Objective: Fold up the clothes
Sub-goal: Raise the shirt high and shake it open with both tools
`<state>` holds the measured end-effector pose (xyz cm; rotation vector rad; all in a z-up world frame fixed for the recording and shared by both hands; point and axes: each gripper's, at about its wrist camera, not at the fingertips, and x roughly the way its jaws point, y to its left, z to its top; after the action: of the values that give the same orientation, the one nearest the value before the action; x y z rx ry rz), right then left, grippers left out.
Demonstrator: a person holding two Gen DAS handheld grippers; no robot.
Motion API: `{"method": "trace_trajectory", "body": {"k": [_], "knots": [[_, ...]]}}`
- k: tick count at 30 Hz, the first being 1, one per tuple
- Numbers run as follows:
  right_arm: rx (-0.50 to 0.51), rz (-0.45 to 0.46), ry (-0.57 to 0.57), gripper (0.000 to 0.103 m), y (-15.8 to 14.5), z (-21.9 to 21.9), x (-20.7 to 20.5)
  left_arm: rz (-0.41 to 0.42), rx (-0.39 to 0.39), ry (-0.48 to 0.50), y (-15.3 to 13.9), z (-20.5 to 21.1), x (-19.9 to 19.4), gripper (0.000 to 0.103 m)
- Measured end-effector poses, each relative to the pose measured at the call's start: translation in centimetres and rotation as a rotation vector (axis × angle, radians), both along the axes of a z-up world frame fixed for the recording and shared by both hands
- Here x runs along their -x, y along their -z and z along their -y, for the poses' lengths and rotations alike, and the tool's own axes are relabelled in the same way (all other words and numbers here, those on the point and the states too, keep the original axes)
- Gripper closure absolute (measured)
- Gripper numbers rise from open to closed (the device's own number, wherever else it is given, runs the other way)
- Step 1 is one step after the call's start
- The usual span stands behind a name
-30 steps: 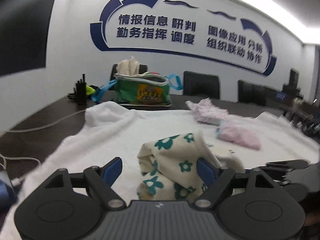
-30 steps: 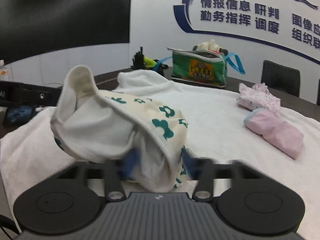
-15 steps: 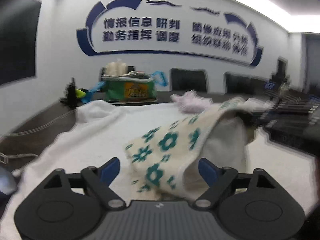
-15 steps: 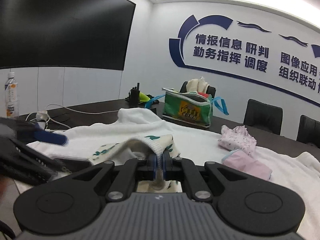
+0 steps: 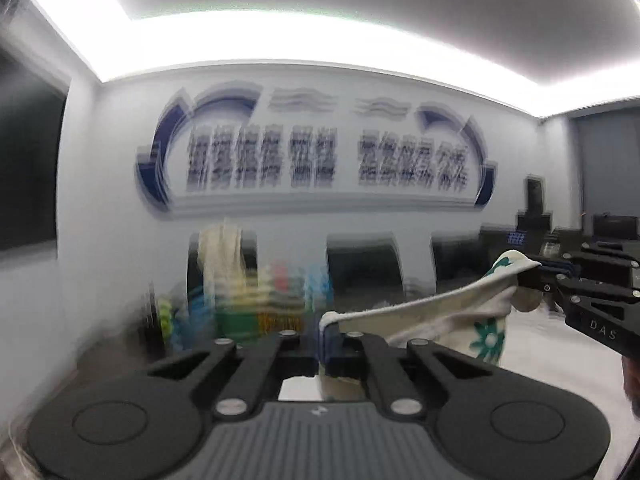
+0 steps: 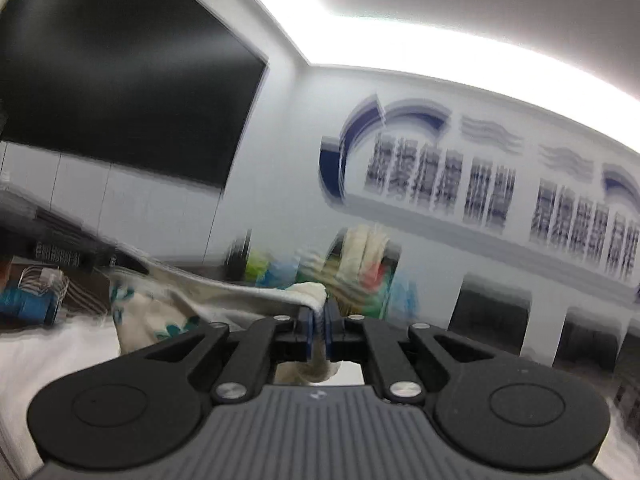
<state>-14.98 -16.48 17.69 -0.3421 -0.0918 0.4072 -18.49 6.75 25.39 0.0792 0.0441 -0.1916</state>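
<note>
A cream garment with teal flower print (image 5: 452, 316) is stretched in the air between both grippers. My left gripper (image 5: 326, 330) is shut on one edge of it. In the left wrist view the right gripper (image 5: 536, 272) pinches the other end at the right. In the right wrist view my right gripper (image 6: 316, 320) is shut on the garment (image 6: 160, 312), which runs off to the left and hangs down. Both views are tilted up and blurred by motion.
A white towel (image 6: 48, 356) covers the table below. A green bag (image 5: 256, 304) with cream cloth in it stands at the back by dark chairs (image 5: 360, 268). A large dark screen (image 6: 120, 92) hangs on the left wall.
My left gripper has shut on the garment's edge. Both grippers have risen and pulled apart, lifting the garment off the towel and stretching it between them.
</note>
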Motion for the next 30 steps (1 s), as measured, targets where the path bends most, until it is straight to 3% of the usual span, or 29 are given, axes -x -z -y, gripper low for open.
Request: {"method": "trace_trajectory", "body": {"k": [2, 4, 6, 8, 11, 17, 21, 24, 30], "knots": [[0.011, 0.15, -0.009, 0.099, -5.9, -0.3, 1.6, 0.102, -0.026, 0.018, -6.2, -0.7, 1.8, 0.102], [-0.013, 0.206, -0.041, 0.099, -11.2, 0.0, 2.8, 0.165, -0.032, 0.027, -11.2, -1.1, 3.4, 0.101], [-0.039, 0.234, -0.081, 0.099, -16.1, 0.4, 3.8, 0.175, -0.011, 0.037, -14.2, -1.4, 4.3, 0.101], [-0.054, 0.228, -0.121, 0.099, -19.1, 0.5, 4.3, 0.202, -0.022, 0.026, -15.3, -1.4, 4.8, 0.101], [-0.044, 0.239, -0.105, 0.099, -20.3, -0.2, 3.1, 0.227, -0.046, -0.021, -15.3, -1.5, 3.8, 0.101], [-0.013, 0.119, -0.06, 0.099, -18.4, -3.6, -4.6, 0.144, -0.085, -0.091, -12.4, -2.4, -4.0, 0.101], [-0.033, 0.117, -0.057, 0.099, -16.9, -4.2, -6.6, 0.167, -0.11, -0.076, -12.6, -2.2, -2.5, 0.101], [-0.028, 0.162, -0.105, 0.099, -17.4, -3.6, -4.0, 0.222, -0.157, -0.097, -14.2, -2.4, 0.8, 0.101], [-0.049, 0.197, -0.226, 0.099, -19.2, -2.9, 1.8, 0.299, -0.146, -0.137, -16.9, -3.9, 6.3, 0.101]]}}
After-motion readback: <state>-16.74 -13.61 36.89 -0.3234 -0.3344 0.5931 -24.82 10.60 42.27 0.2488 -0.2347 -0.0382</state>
